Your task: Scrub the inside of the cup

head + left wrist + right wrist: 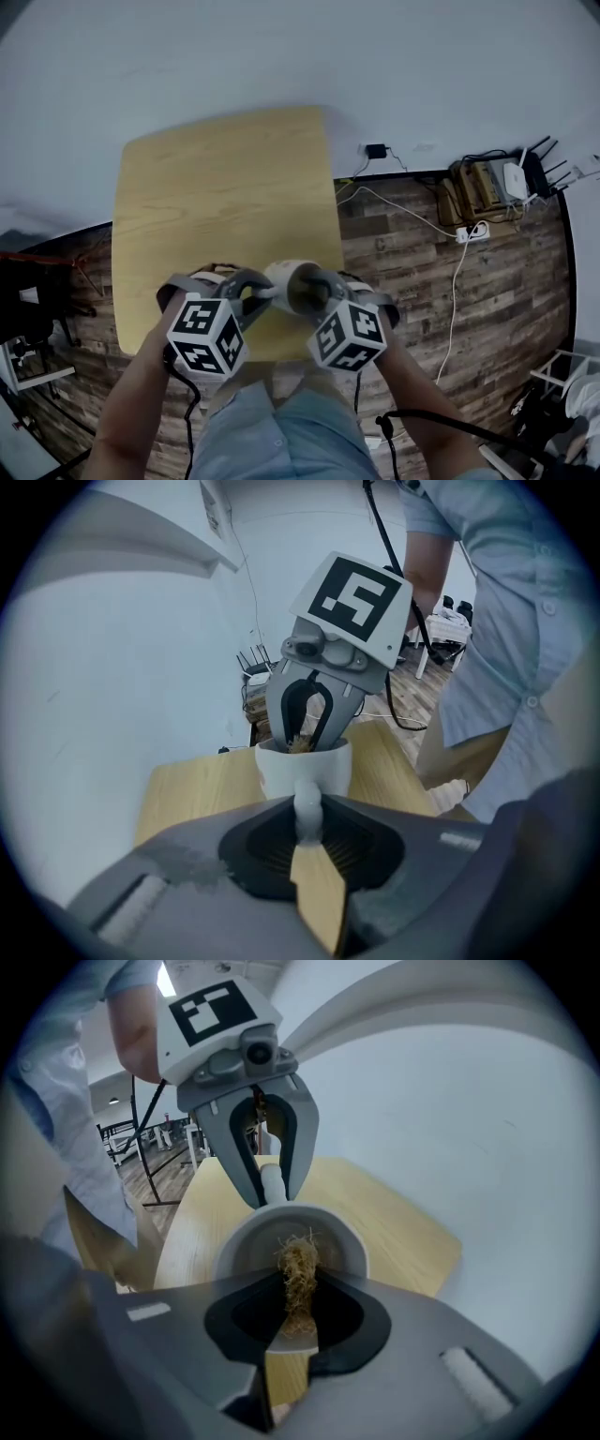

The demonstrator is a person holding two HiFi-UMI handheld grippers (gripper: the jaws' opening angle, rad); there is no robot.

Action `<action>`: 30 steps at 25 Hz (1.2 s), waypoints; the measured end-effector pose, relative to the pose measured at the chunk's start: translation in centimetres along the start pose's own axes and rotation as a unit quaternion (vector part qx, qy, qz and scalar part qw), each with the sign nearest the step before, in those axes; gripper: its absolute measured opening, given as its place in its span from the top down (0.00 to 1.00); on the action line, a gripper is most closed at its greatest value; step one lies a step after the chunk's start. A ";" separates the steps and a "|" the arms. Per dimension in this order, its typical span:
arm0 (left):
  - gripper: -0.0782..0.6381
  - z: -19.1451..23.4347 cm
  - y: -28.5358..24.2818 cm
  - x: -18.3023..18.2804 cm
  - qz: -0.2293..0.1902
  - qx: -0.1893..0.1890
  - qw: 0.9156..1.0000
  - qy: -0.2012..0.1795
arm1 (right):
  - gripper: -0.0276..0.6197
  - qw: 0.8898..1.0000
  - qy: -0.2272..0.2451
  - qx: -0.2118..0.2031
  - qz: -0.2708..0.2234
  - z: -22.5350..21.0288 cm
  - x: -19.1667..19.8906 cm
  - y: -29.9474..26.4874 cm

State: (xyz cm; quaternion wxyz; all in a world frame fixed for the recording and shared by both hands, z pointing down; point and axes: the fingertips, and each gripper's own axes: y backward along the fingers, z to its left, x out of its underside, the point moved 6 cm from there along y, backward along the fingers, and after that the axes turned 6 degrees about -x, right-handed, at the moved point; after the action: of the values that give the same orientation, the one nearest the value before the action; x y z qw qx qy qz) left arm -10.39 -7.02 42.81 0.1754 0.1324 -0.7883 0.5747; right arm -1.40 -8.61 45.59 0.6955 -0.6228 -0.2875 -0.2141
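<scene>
As the left gripper (307, 829) pinches the handle (307, 806) of the probably fragile white ceramic cup (277, 772), the right gripper (295, 1321) clamps a tan fibre scrubber (299, 1265).

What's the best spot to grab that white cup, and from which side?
Grip the white ceramic cup by its handle, coming from the side where the handle sticks out, as the left claw does. The handle is narrow enough to pinch, and that grip leaves the mouth free for the tan fibre scrubber.
</scene>
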 end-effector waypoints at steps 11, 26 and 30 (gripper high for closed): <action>0.79 0.1 -0.2 -1.0 -0.003 -0.012 1.000 -0.001 | 0.87 0.992 -0.093 -0.089 0.013 0.8 1.2 0.0; 0.79 -0.6 -0.3 -0.8 -0.002 -0.001 1.000 0.000 | 0.87 0.921 -0.295 -0.188 -0.172 -0.9 1.3 0.9; 0.79 -0.8 -0.2 -0.9 -0.002 0.005 1.000 -0.001 | 0.87 0.919 -0.310 -0.149 -0.192 -1.2 1.2 1.7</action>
State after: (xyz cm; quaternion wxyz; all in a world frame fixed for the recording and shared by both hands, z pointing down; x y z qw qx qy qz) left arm -9.38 -6.27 42.84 0.1749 0.1358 -0.7855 0.5778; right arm 0.82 -9.50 45.07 0.4160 -0.6875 -0.5674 -0.1798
